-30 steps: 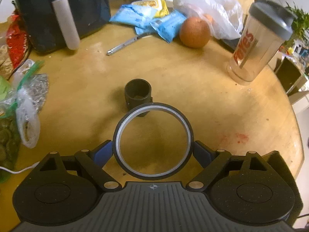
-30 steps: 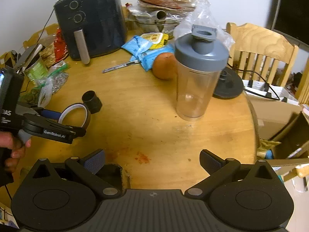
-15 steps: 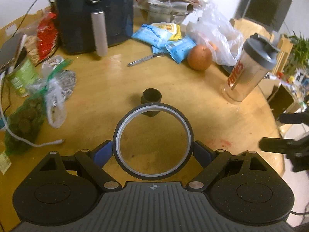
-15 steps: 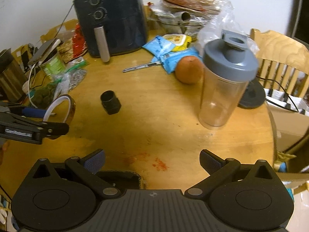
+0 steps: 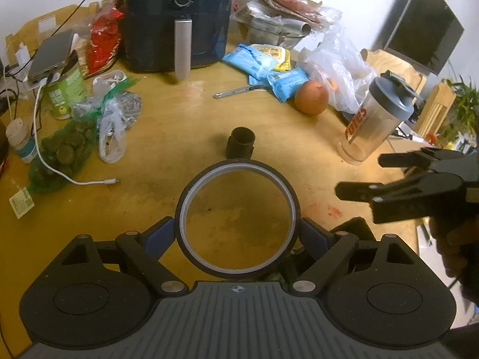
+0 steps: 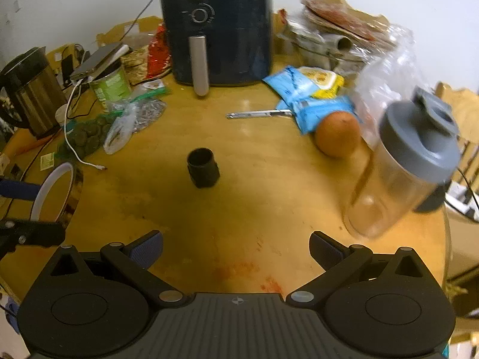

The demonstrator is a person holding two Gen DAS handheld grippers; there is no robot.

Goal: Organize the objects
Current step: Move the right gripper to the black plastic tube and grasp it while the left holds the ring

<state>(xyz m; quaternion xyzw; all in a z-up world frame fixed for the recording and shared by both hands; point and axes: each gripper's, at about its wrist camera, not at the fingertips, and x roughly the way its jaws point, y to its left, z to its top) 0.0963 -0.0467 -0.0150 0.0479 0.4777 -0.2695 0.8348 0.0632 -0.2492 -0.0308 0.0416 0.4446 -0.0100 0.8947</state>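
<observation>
My left gripper (image 5: 237,234) is shut on a roll of dark tape with a pale inner ring (image 5: 191,197), held above the wooden table (image 5: 179,137). The roll also shows at the left edge of the right wrist view (image 6: 67,191). A short black tube piece (image 5: 241,143) stands on the table just beyond the roll, and near the table's middle in the right wrist view (image 6: 203,171). My right gripper (image 6: 236,248) is open and empty above the near part of the table; it shows at the right of the left wrist view (image 5: 359,176).
A dark air fryer (image 6: 215,27) stands at the back. A clear shaker bottle with grey lid (image 6: 401,173), an orange (image 6: 336,133), blue packets (image 6: 302,95) and a knife (image 6: 257,114) lie right. Bags, a green can (image 6: 112,85), a white cable (image 5: 74,179) and a kettle (image 6: 27,89) crowd the left.
Both grippers have pulled back and up from the table. The black tube looks smaller and farther away. The left gripper still holds the tape roll.
</observation>
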